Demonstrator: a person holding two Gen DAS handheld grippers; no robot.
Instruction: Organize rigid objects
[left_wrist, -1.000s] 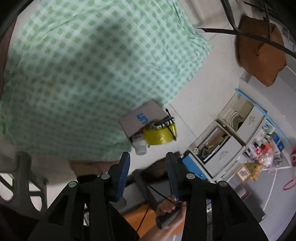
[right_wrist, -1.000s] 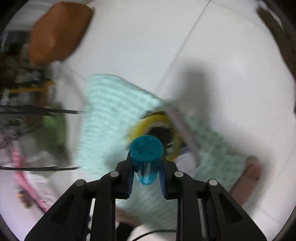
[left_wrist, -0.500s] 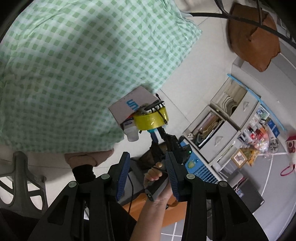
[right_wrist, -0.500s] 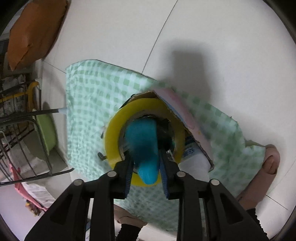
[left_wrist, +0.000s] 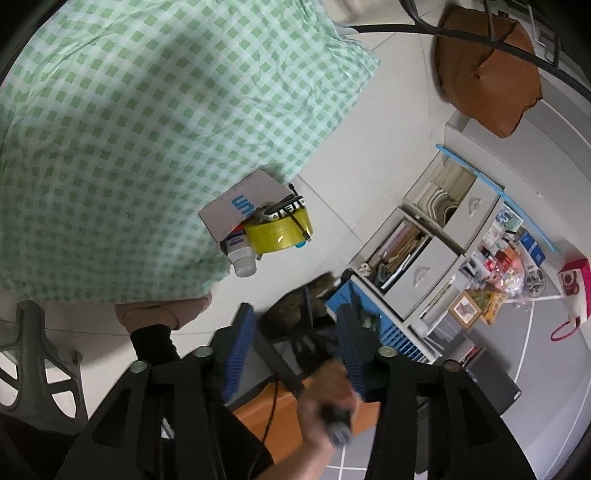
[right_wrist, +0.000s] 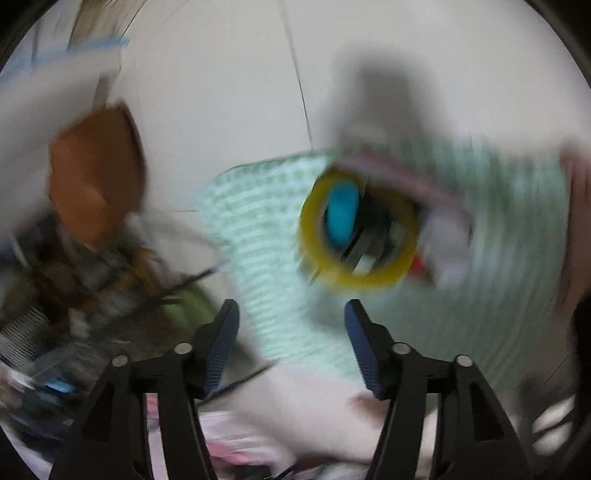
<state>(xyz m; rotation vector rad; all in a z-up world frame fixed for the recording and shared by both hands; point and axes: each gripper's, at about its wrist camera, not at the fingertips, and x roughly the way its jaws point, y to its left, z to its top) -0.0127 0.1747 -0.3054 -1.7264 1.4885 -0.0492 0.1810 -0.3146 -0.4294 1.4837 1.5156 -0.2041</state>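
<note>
Box (left_wrist: 242, 206) at cloth (left_wrist: 147, 129) edge

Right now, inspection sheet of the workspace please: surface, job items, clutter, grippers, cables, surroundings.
Surface: green checked cloth, creased, with white tiled floor beside it.
Job's things: cardboard box at the cloth's edge; yellow tape roll at its opening; teal cap-like piece inside the roll's ring; white bottle sticking out beside it.
Clutter: black clip or strap on top of the roll; nothing else seen on the cloth.
Grippers: left gripper open, empty, jaws just opening; right gripper open, empty, jaws just opening, view blurred.
Cables: black cables overhead.
Surroundings: grey drawer unit with open drawers, brown cushion, a sleeved hand at the cloth's edge.
</note>
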